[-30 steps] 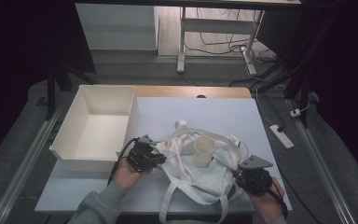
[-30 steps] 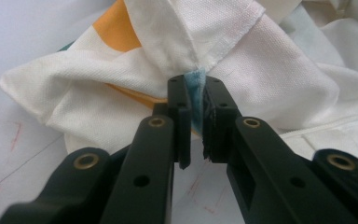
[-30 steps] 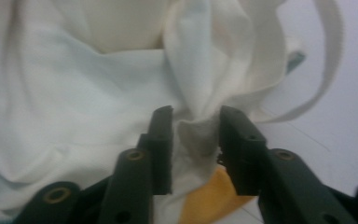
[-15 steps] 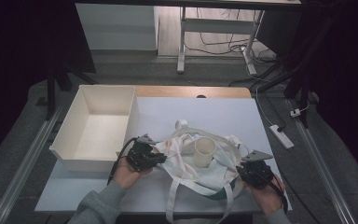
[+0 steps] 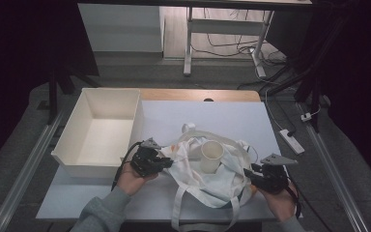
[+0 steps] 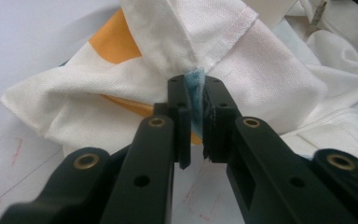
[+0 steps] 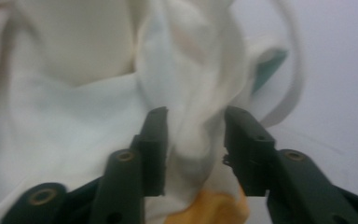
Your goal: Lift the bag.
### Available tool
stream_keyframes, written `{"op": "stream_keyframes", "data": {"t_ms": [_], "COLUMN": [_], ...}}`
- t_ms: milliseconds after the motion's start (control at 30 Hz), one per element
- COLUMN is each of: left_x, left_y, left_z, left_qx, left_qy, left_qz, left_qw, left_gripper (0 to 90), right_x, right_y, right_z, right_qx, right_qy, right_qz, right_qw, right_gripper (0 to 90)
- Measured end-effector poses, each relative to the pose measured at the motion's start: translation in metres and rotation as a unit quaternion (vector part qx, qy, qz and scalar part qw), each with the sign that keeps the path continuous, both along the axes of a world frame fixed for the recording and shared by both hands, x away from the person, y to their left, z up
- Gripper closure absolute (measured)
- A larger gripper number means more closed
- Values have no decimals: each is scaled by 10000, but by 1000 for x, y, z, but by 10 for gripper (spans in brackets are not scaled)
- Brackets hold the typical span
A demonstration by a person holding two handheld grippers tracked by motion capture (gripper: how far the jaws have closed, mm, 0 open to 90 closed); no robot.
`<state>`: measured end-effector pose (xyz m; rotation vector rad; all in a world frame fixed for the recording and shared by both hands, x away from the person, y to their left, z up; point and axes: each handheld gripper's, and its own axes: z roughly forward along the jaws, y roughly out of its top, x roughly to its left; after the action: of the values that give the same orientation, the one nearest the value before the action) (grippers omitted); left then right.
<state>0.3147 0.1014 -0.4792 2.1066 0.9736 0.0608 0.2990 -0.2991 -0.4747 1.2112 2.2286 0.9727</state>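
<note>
A white cloth tote bag [image 5: 212, 181] with orange and teal print lies crumpled on the white table [image 5: 222, 116]. A cream cup [image 5: 211, 155] stands upright on it. My left gripper [image 5: 162, 162] is at the bag's left edge, and its jaws [image 6: 195, 88] are shut on a fold of the bag [image 6: 270, 79] with a teal patch. My right gripper [image 5: 249, 175] is at the bag's right edge. Its jaws [image 7: 193, 121] have just been opening, and a loose fold of the bag [image 7: 74, 130] hangs between them without being pressed.
A deep white box [image 5: 87, 169], with nothing in it, stands on the table's left side, close to my left hand. Long bag straps [image 5: 176, 212] trail over the table's near edge. On the floor to the right lies a power strip [image 5: 291, 141].
My right hand has shifted slightly to the right, and the bag's right side has spread out with it. The left hand and the cup have stayed in place.
</note>
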Motion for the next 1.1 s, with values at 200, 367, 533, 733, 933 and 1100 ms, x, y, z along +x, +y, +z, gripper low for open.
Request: {"op": "stream_keyframes", "data": {"t_ms": [200, 367, 533, 733, 933, 1100], "left_x": [0, -1, -7, -14, -11, 8], "left_y": [1, 1, 8, 30, 52, 61], "left_z": [1, 3, 23, 64, 107, 124], "left_qx": [-6, -53, -339, -929, -1311, -1348], "left_qy": [1, -55, -296, -770, -1293, -1363], "left_qz": [-6, -15, 8, 188, 482, 706], "left_qw": [10000, 10000, 9990, 9925, 9817, 9789], "left_gripper": [817, 817, 819, 826, 830, 833], "right_x": [11, 3, -6, -20, 1, 33], "right_y": [8, 8, 1, 11, 6, 4], "right_z": [-7, 1, 26, 92, 152, 171], "right_qx": [-574, -1135, -177, 59, 428, 500], "right_qy": [250, 212, 87, -980, -1799, -2053], "right_qz": [-65, -16, 283, 553, 429, 193], "right_qw": [9980, 9933, 9994, 9936, 9818, 9772], "right_gripper": [686, 886, 890, 891, 891, 892]}}
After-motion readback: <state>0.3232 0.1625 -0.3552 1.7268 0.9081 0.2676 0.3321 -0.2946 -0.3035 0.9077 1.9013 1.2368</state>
